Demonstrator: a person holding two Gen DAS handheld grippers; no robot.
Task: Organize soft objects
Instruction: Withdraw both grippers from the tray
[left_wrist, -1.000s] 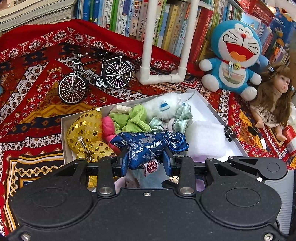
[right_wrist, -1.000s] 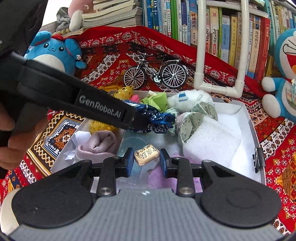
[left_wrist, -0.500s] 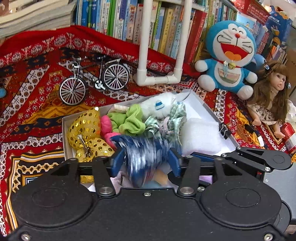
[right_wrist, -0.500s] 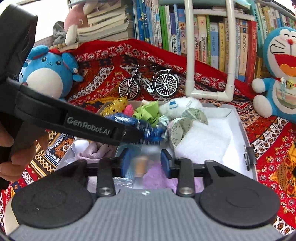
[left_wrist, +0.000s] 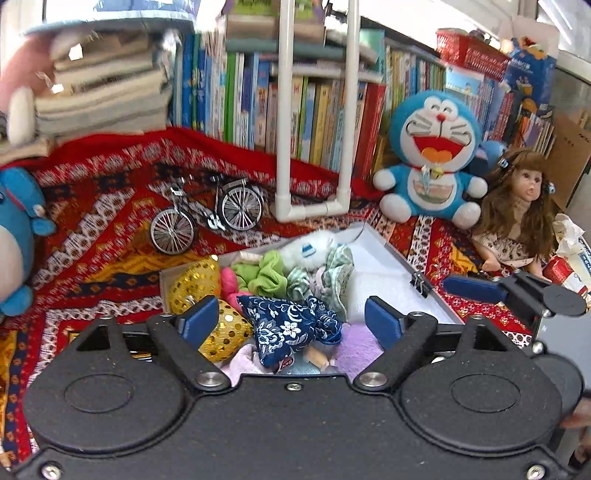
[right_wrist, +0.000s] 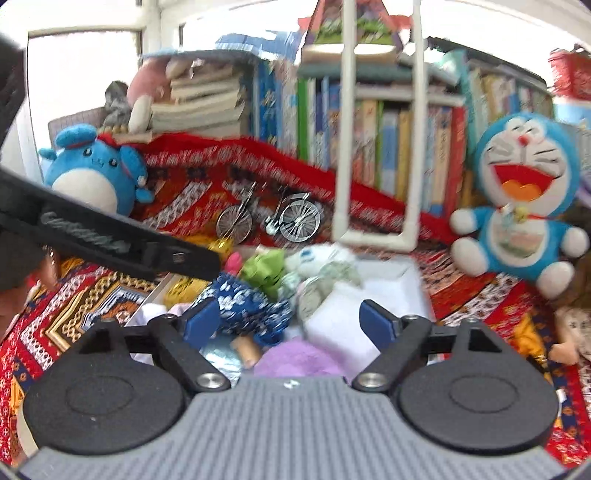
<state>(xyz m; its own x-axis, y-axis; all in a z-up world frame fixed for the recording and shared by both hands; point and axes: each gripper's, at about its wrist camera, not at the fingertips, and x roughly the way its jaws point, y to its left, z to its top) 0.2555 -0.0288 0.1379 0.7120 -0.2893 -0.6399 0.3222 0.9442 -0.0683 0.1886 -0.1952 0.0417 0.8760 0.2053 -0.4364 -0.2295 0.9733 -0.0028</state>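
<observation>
The white box (left_wrist: 391, 254) on the red cloth holds soft things: a blue brocade pouch (left_wrist: 291, 328), gold sequin pouches (left_wrist: 195, 280), a green scrunchie (left_wrist: 264, 275), a white fluffy piece (left_wrist: 310, 251), white padding (left_wrist: 380, 291) and purple cloth (left_wrist: 358, 347). My left gripper (left_wrist: 291, 323) hangs over the near end of the box, its jaws opening, and the blue pouch lies loose below them. My right gripper (right_wrist: 289, 320) is also opening above the blue pouch (right_wrist: 251, 310) and a small tan packet (right_wrist: 245, 349), touching neither. The left gripper's arm (right_wrist: 110, 240) crosses the right wrist view.
A Doraemon plush (left_wrist: 430, 162) and a doll (left_wrist: 517, 218) sit right of the box. A toy bicycle (left_wrist: 207, 218) and a white pipe frame (left_wrist: 314, 206) stand behind it. A round blue plush (right_wrist: 96, 173) is at the far left. Books line the back.
The left gripper let go of the blue pouch, which dropped into the box. The right gripper released the small tan packet. Both opened wide and drew back upward.
</observation>
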